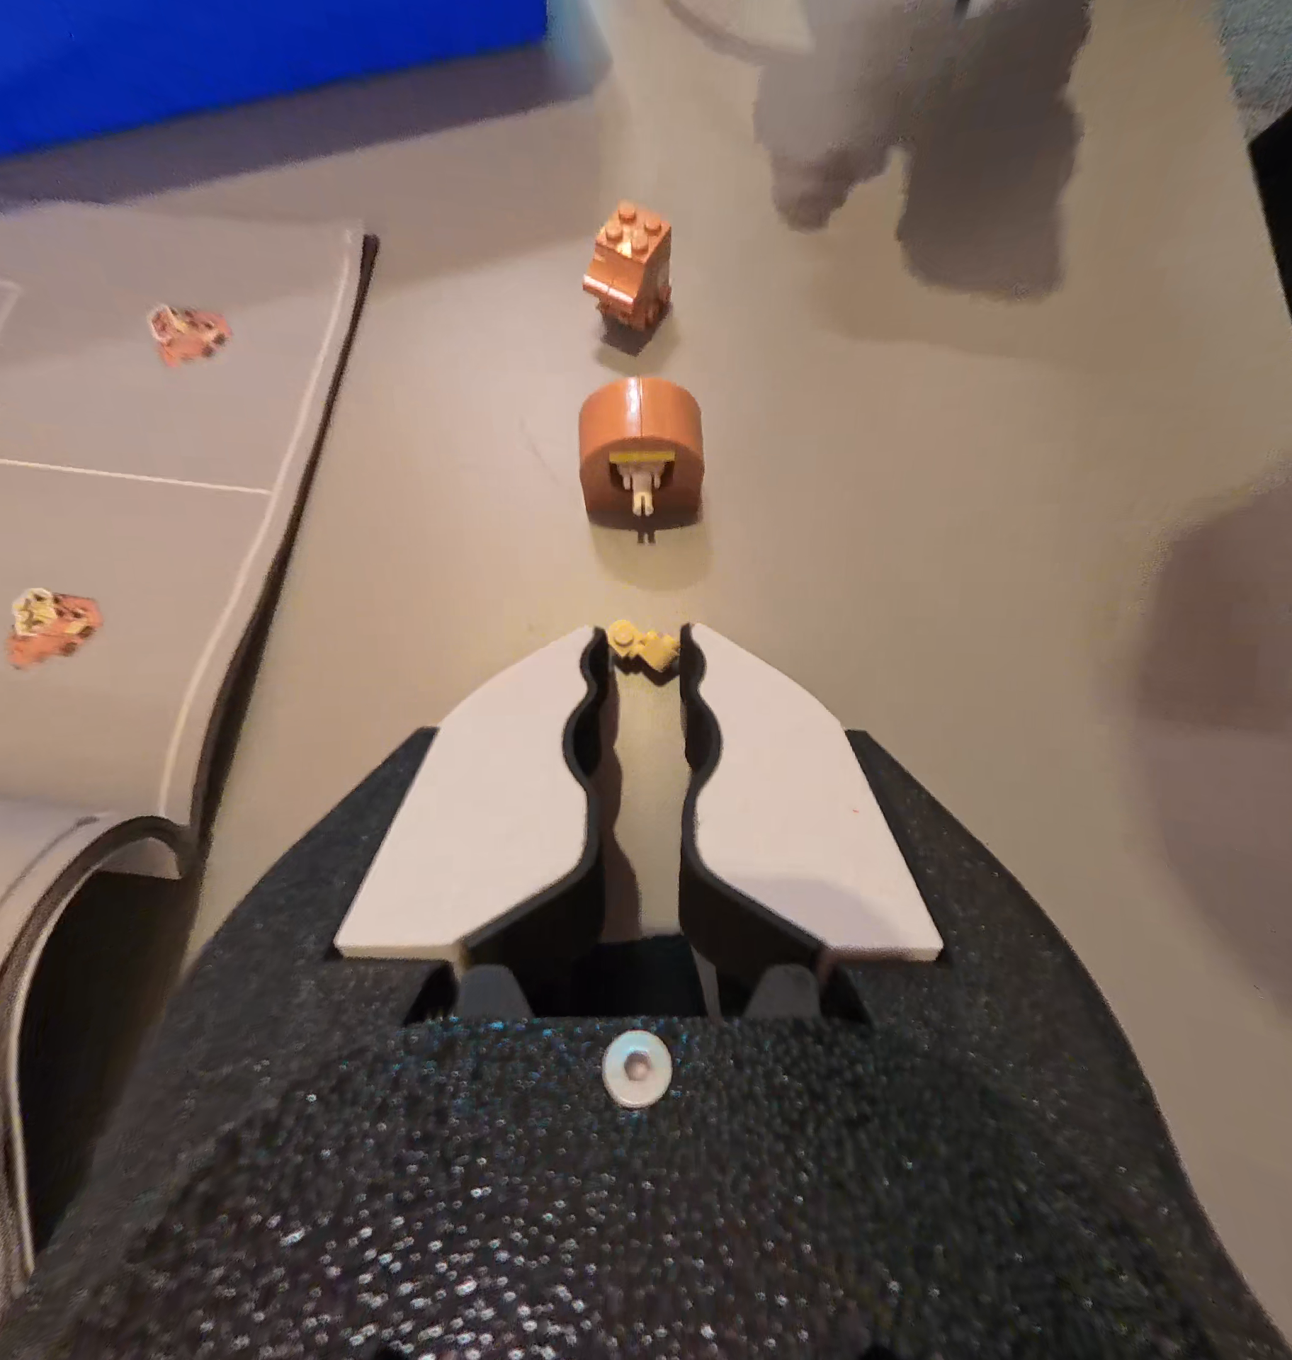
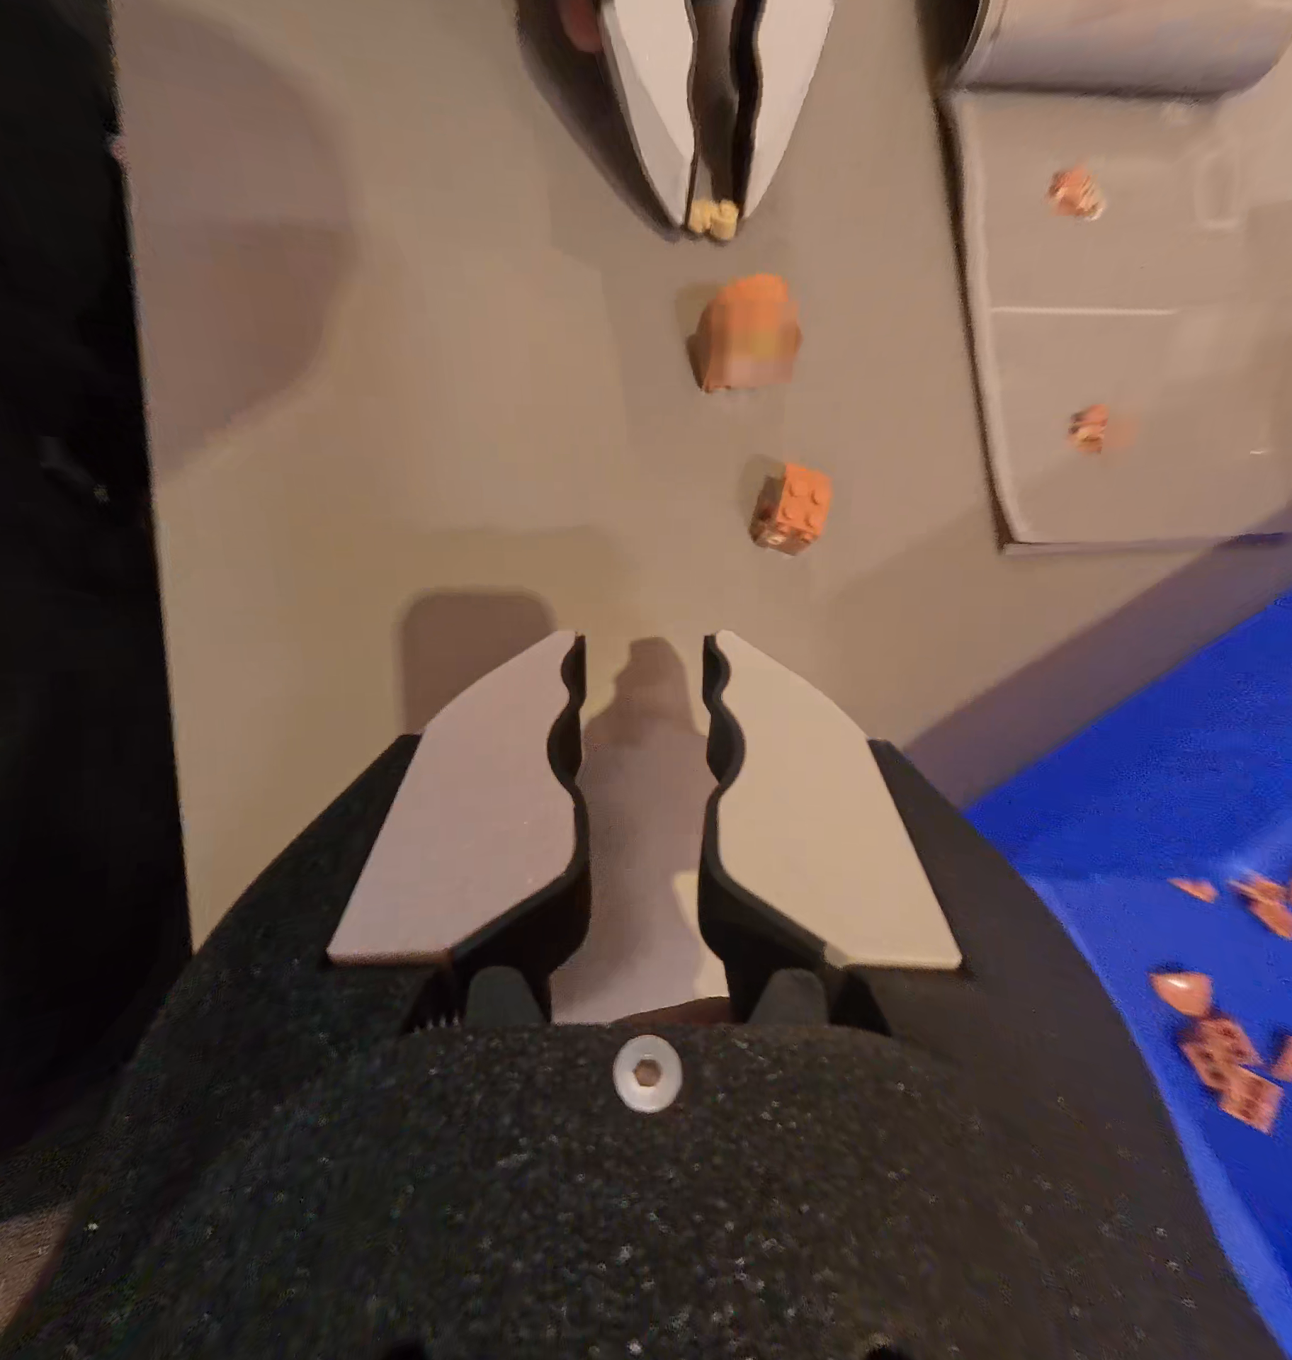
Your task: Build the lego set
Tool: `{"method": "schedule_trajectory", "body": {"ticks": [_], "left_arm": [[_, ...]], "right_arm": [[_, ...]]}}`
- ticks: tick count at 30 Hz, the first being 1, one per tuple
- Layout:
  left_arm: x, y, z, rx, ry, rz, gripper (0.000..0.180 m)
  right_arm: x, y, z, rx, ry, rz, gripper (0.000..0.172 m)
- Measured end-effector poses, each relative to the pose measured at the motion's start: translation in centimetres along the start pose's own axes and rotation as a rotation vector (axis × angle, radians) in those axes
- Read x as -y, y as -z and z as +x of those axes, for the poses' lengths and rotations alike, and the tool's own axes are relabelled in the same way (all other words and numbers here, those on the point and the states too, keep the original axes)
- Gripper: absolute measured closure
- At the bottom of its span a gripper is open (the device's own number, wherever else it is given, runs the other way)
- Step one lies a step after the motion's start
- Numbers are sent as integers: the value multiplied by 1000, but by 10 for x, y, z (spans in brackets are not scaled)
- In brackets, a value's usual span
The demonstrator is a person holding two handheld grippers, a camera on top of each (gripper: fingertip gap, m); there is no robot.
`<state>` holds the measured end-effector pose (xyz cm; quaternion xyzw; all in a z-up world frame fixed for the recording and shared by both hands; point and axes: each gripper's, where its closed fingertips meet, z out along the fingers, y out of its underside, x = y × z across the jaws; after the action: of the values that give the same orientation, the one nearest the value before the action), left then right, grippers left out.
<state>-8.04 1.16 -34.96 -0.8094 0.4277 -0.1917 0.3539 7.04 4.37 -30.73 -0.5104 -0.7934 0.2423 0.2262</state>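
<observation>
Beige tabletop (image 2: pixel 407 441); loose bricks (image 2: pixel 1239 1030) right-view only

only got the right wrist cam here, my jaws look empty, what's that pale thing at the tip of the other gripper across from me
Observer: In the left wrist view it is a small yellow brick piece with a round stud, sitting between the fingertips of the left gripper.
Operator: ok and the brown lump in the middle, is it solid
Observer: No. The round brown piece has a hollow on the side facing the left gripper, with a yellow strip and a pale peg inside.
Operator: anything on that side past the open booklet
Observer: Yes, the booklet is thick, and its lower pages curl up at the near corner.
</observation>
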Motion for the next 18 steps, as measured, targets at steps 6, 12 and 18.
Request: {"method": "schedule_trajectory", "body": {"ticks": [6, 12, 18], "left_arm": [[-6, -3, 5, -41, -26, -44, 160], [0, 4, 2, -17, -15, 27, 155], [1, 12, -5, 29, 13, 71, 154]], "right_arm": [[-7, -48, 21, -106, -181, -77, 138], [11, -47, 39, -202, -207, -6, 138], [54, -55, 33, -183, -28, 98, 138]]}}
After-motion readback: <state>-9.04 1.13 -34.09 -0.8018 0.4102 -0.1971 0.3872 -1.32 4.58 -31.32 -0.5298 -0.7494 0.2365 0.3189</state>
